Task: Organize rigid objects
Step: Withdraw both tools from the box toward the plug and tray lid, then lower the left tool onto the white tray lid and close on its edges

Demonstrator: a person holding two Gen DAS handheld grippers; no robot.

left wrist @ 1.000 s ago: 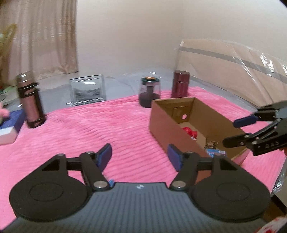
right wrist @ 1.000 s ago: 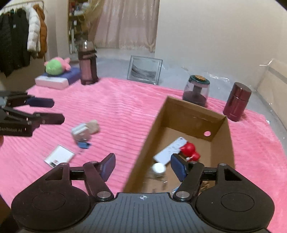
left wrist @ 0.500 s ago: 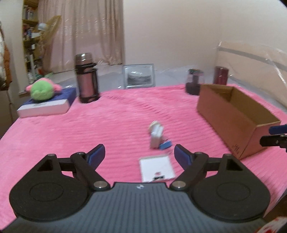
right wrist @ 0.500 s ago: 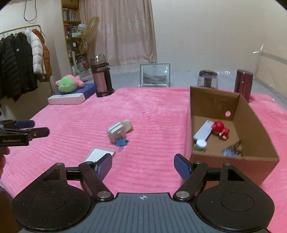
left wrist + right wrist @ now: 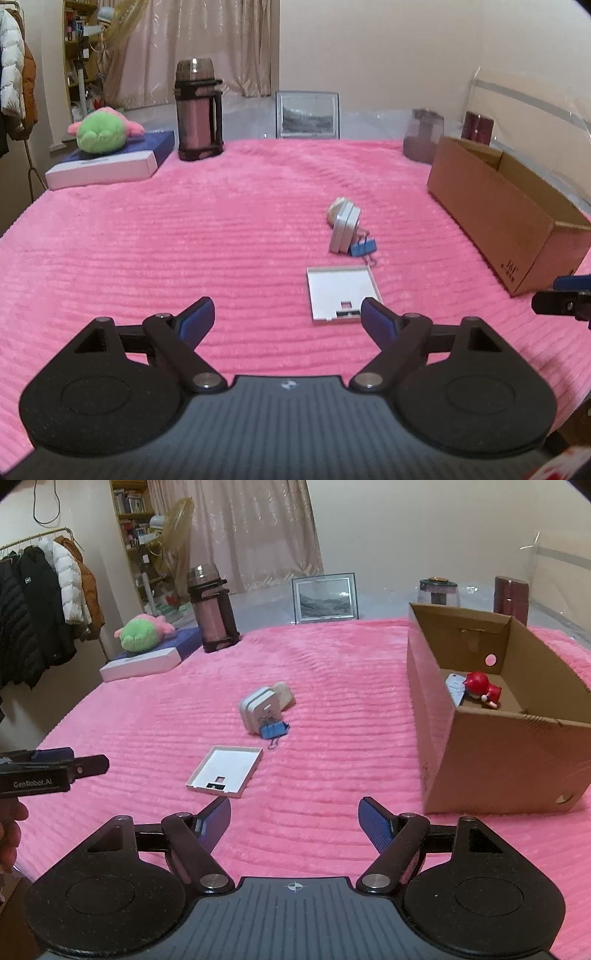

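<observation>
An open cardboard box (image 5: 480, 734) stands on the right of the pink blanket and holds a red figure (image 5: 480, 688) and a white card. It also shows in the left wrist view (image 5: 506, 206). Loose on the blanket lie a flat white tray (image 5: 342, 293) (image 5: 225, 771), a grey-white case (image 5: 345, 229) (image 5: 260, 710) leaning on a beige piece, and a blue binder clip (image 5: 363, 248) (image 5: 274, 730). My left gripper (image 5: 286, 319) is open and empty, just short of the tray. My right gripper (image 5: 294, 819) is open and empty, between the tray and the box.
At the back stand a pink thermos (image 5: 197, 110), a picture frame (image 5: 307, 115), a dark jar (image 5: 439, 590) and a maroon canister (image 5: 511, 596). A green plush (image 5: 103, 129) lies on a flat box at back left. Coats hang at the far left (image 5: 44, 609).
Both grippers have pulled back from the box and swung left toward the loose items on the blanket. Both stay open and empty.
</observation>
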